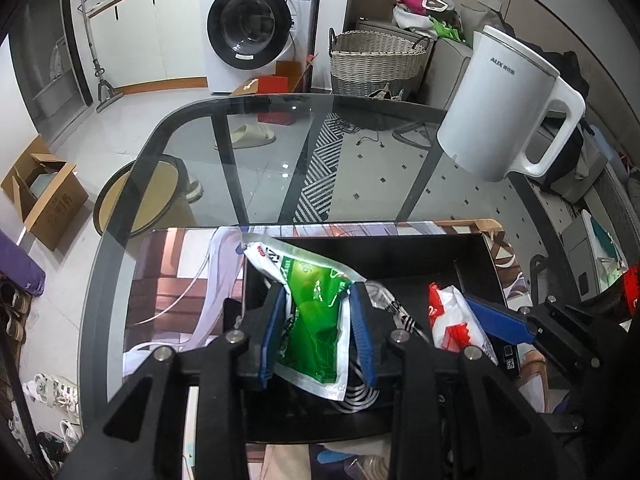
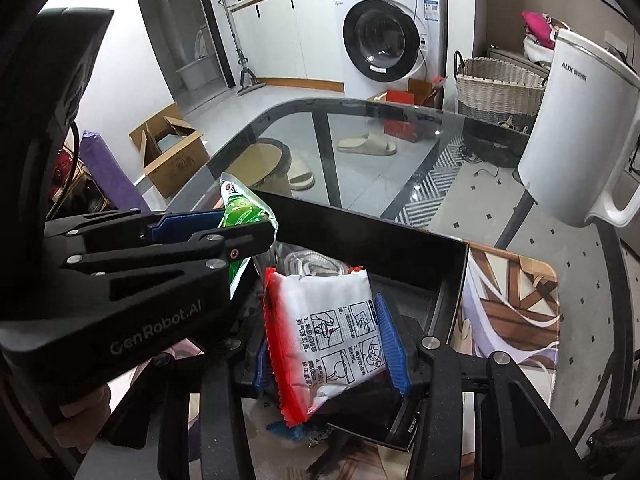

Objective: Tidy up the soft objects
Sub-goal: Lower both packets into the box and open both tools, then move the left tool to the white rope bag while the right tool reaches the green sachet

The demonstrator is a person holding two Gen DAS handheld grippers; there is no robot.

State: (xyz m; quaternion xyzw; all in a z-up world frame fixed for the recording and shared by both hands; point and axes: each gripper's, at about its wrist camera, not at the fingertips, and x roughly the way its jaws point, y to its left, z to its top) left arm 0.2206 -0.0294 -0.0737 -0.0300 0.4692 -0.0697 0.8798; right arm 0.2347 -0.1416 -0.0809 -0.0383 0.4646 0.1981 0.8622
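My left gripper (image 1: 318,336) is shut on a green and white soft packet (image 1: 316,312), its blue pads pressing both sides, above the black open box (image 1: 384,254). My right gripper (image 2: 332,344) is shut on a red and white soft packet (image 2: 324,336) over the same black box (image 2: 372,236). In the right wrist view the left gripper (image 2: 224,232) reaches in from the left with the green packet (image 2: 240,208). In the left wrist view the red and white packet (image 1: 452,320) shows at the right with a blue pad of the right gripper beside it.
The box stands on a printed mat (image 1: 180,276) on a glass table (image 1: 248,136). A white kettle (image 1: 504,108) stands at the table's far right. On the floor beyond are a wicker basket (image 1: 376,64), a cardboard box (image 1: 44,196), slippers and a washing machine (image 1: 252,24).
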